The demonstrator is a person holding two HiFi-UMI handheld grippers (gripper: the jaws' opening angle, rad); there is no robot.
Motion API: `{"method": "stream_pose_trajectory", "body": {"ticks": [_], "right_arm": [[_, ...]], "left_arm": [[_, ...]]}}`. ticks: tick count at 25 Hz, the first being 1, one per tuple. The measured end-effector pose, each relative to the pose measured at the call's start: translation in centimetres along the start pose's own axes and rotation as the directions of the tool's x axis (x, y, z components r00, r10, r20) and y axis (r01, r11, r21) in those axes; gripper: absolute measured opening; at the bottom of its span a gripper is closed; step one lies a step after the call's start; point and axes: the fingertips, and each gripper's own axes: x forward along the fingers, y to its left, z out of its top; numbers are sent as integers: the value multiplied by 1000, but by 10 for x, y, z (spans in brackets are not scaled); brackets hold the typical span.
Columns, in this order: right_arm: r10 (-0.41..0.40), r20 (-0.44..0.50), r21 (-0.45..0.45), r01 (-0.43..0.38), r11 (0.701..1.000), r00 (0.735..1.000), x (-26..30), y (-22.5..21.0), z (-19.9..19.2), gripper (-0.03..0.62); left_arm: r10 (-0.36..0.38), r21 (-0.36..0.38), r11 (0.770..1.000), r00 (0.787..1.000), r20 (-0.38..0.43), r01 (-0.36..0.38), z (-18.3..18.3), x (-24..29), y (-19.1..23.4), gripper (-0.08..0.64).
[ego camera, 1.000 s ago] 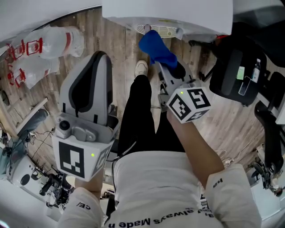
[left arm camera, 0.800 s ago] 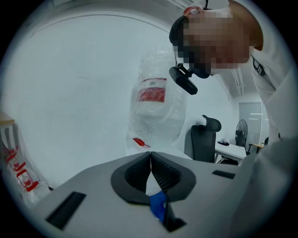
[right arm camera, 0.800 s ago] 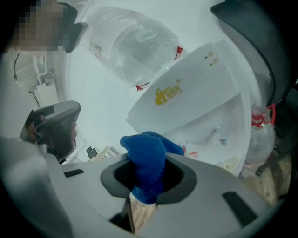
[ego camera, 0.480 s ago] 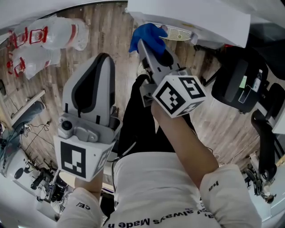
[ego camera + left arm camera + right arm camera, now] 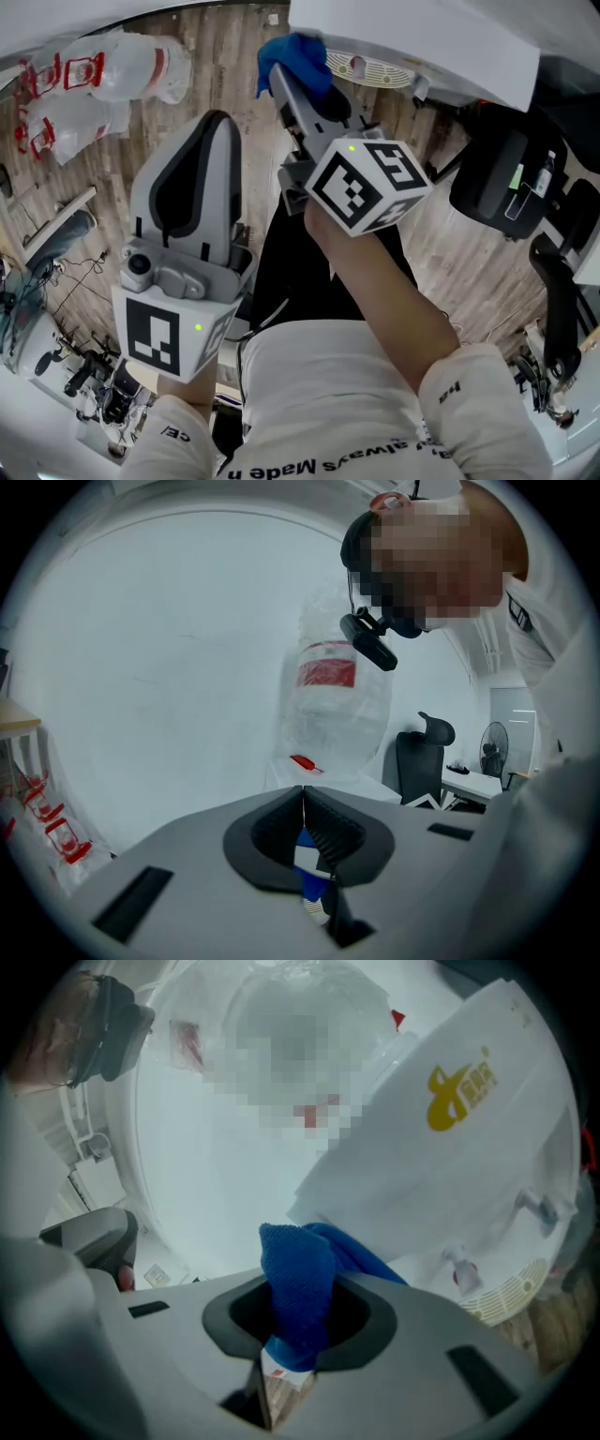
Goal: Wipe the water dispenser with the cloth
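So the right gripper has its jaws clamped on the blue cloth, pinching it about mid-fold, so a fat wad sticks out past the tips. It's raised toward the white water dispenser. The left gripper is just parked low on the person's left side, jaws pressed together on nothing, well away from the action, so the right arm is obviously the one doing the work.

The bit that matters: from the right gripper view, the dispenser's front panel sits ahead and off to the right of the cloth, sloping across the frame, with the taps and the round drip grille lower right. The wad points up along the jaws, so I'd guess the next move is pushing right onto the panel. I honestly can't tell if the cloth is touching the panel yet; in the head view it looks just beside the dispenser's lower edge.
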Motion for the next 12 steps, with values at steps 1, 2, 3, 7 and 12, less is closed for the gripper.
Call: {"method": "stream_pose_trajectory", "body": {"ticks": [1,2,3,7,12], "right_arm": [[-19,4,3,19,1000,1000,1,-6,2,94],[-37,4,3,37,999,999,3,-12,3,94],[-51,3,1,51,999,999,4,-17,5,94],[-72,-8,-12,72,997,997,13,-26,7,92],[-111,-17,-1,111,994,994,16,-37,0,89]], "left_arm": [[1,-3,1000,1000,-2,-1,0,0,1,20],[2,-4,1000,1000,-3,-2,0,0,3,20],[2,-4,1000,1000,-4,-2,0,1,4,20],[-3,0,1000,1000,-5,3,-2,5,6,20],[-9,-3,1000,1000,-11,9,-2,8,5,20]]}}
